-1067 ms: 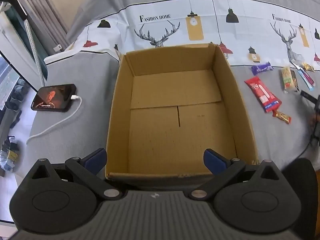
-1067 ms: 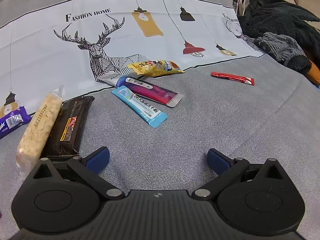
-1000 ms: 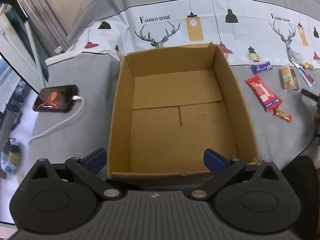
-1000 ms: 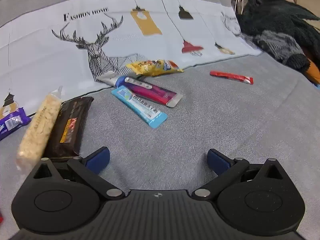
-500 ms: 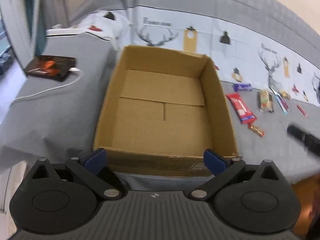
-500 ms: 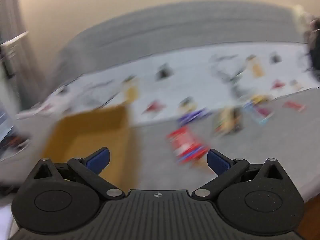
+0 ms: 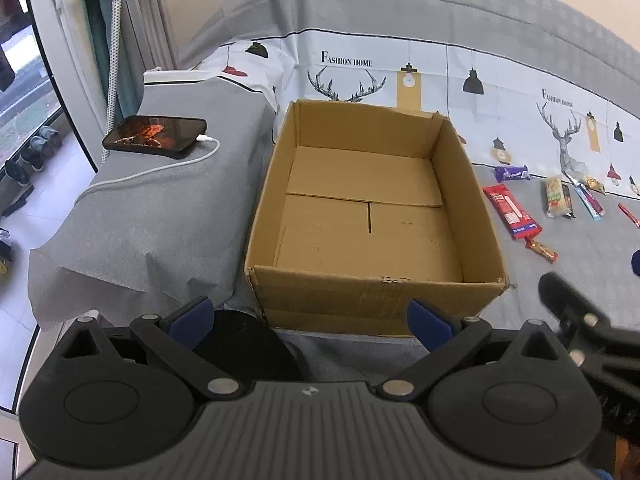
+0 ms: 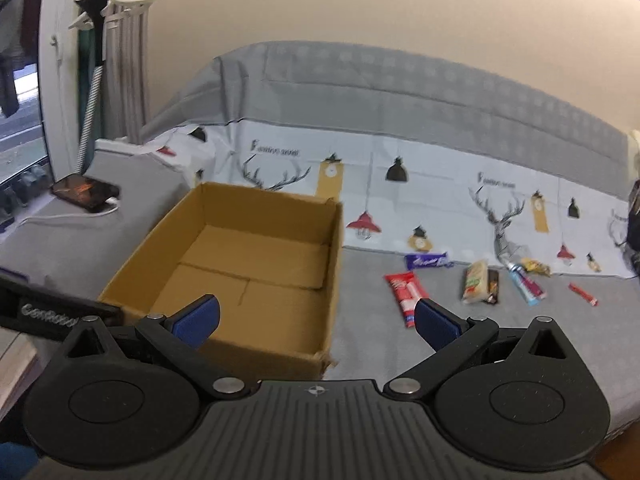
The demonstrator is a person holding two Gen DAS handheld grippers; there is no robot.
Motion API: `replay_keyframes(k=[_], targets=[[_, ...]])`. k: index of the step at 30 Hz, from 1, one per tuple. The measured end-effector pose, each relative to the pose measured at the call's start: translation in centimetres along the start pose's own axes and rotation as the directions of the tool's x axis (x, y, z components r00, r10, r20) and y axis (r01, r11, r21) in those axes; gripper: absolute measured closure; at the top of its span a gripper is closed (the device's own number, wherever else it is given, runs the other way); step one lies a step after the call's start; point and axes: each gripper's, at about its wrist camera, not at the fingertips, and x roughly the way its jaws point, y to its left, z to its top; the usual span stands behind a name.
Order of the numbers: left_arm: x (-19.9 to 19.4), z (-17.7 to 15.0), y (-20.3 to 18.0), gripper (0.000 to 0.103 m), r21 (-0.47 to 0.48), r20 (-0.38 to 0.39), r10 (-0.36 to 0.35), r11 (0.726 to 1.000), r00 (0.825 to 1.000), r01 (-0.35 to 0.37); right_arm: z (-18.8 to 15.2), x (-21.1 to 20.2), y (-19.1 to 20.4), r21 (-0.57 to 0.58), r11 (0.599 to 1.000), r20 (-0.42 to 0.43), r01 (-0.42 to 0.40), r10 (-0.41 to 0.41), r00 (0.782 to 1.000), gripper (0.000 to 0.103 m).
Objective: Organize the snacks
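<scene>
Right claw (image 8: 316,320) pulled back, both claws spread empty, snacks (image 8: 408,294) ahead right.

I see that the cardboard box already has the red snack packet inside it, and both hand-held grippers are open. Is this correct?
Not quite. The cardboard box is empty; the left wrist view shows the red snack packet lying on the grey cover to its right. Both hand-held grippers, left and right, are open.
</scene>
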Motion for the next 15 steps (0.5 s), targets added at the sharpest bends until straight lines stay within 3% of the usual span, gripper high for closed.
replay_keyframes(k=[4, 15], targets=[[-1.5, 0.0, -0.1, 0.000, 0.004, 0.011, -0.006, 1.000, 1.000, 0.006, 0.2, -1.0, 0.5, -0.005, 1.000, 0.023, 0.001, 0.000, 1.000, 0.000], [0.0, -1.2, 0.0, 0.000, 0.002, 0.019, 0.001, 1.000, 1.000, -0.001, 0.2, -2.4, -0.2, -0.009, 1.000, 0.020, -0.028, 0.029, 0.999, 0.000]])
